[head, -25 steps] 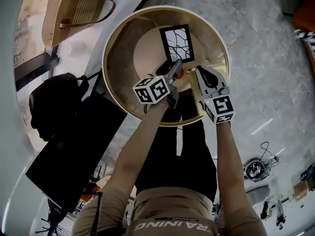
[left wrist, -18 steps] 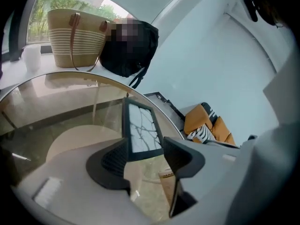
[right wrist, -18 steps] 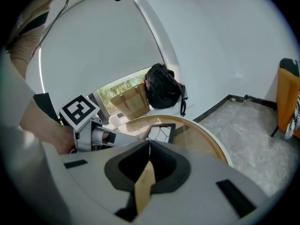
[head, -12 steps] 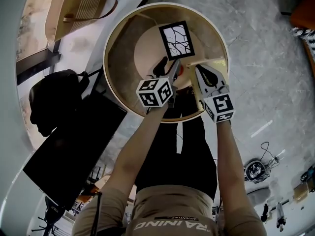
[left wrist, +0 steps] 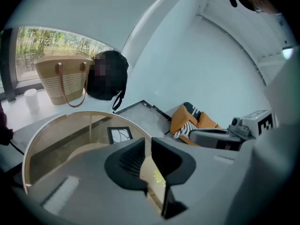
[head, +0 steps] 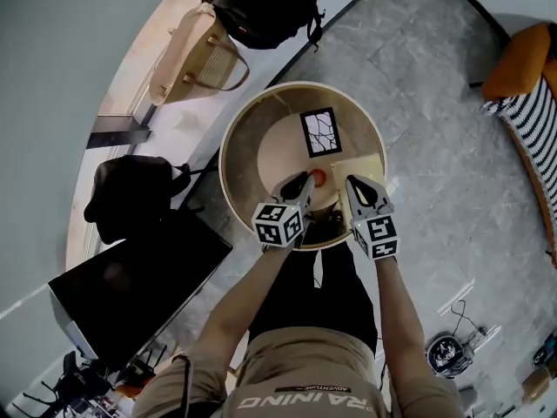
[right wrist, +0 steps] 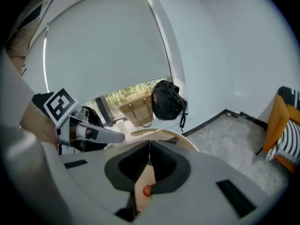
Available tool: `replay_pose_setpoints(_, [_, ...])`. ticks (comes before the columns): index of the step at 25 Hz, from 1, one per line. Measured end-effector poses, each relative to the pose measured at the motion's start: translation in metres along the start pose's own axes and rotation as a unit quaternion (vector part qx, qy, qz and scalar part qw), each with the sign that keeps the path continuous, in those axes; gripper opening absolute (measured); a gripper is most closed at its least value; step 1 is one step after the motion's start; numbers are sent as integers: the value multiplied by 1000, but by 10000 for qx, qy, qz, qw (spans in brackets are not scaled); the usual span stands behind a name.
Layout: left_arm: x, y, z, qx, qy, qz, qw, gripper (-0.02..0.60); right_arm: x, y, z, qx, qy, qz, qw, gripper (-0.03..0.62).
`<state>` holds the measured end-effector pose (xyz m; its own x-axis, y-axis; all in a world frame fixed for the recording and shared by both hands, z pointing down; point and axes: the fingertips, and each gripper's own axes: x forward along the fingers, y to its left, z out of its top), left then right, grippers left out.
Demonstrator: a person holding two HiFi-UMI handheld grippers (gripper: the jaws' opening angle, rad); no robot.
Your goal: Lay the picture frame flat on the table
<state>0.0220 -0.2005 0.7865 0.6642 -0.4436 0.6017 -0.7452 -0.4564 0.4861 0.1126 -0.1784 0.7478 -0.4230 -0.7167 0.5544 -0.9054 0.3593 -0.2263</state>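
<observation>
Compared with a second ago, we see the table [head: 252, 146] from higher up, so more of the room around it shows. The left gripper [head: 304, 181], which was just beside the near edge of the picture frame [head: 320, 132], now hangs apart from it over the table's near side. The frame lies flat on the table's far half, face up, with nothing touching it.

The left gripper's jaws are closing, with a narrow slit left and nothing between them. The right gripper [head: 353, 184], also over the near side, has its jaws pressed together and empty.

Beyond the table's far-left rim stands a woven bag [head: 196, 59], with a black backpack [head: 261, 7] past it; we cannot see into either. On the table between the two grippers is a small orange-red thing [head: 318, 178] that we cannot make out. The right gripper partly covers a pale sheet [head: 361, 165].
</observation>
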Motion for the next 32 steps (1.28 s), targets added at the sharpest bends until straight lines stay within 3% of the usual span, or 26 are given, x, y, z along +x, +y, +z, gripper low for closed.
replay_pose_setpoints(2, [-20,-11,20,131,-167,6,9998,7,-15,7,24,-209,-31,39,9998,8])
replay_pose_setpoints(9, [-124,-49,64,-58,-651,85,9978,6,-85,68,84,-709,50,339,9969,8])
replay_pose_setpoints(15, [-190,-68,99,264,-1043,2,9942,6,-111,111,129,-1091,-142,534,9925,8])
replay_pose_setpoints(18, [-210,-74,107,196,-1192,-71,9927,6,-121,130,154,-1333,-402,603,9884,8])
replay_pose_setpoints(23, [-236,-89,138,486,-1578,-111,9862,6,-142,152,206,-1582,-990,576,9807,8])
replay_pose_setpoints(27, [-252,-110,180,1141,-1947,-201,9740,6,-155,160,245,-1783,-1403,579,9722,8])
replay_pose_setpoints(32, [-266,-133,239,2101,-2400,-196,9476,6,-165,161,294,-1965,-1890,433,9611,8])
